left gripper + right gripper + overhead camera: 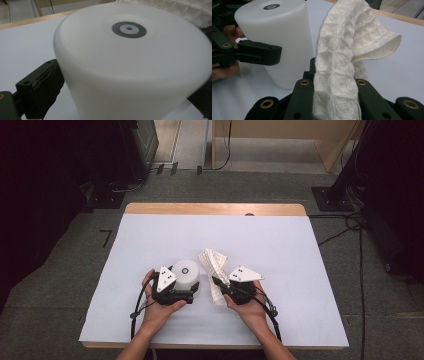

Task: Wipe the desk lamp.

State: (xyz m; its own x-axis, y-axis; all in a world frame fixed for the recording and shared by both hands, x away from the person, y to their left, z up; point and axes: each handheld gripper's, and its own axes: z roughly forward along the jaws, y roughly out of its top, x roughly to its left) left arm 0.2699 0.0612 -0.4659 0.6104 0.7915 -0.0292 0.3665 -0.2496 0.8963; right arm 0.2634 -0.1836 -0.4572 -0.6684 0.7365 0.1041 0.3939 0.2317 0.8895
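A white cylinder (186, 272) with a dark ring on its top stands on the white-covered table (150, 235) near the front. My left gripper (186, 282) has its jaws spread wide around it, one on each side. In the left gripper view the left pad (47, 85) lies against the wall of the cylinder (130, 62). My right gripper (218, 284) is shut on a white quilted cloth (212, 262), just right of the cylinder. In the right gripper view the cloth (342, 57) rises from between the jaws of my right gripper (334, 87) and flops to the right, beside the cylinder (277, 37).
The wooden far edge of the table (215, 209) shows beyond the white cover. Cables (350, 225) run over the grey floor at the right, and dark equipment stands at both sides. A desk's legs are at the far wall.
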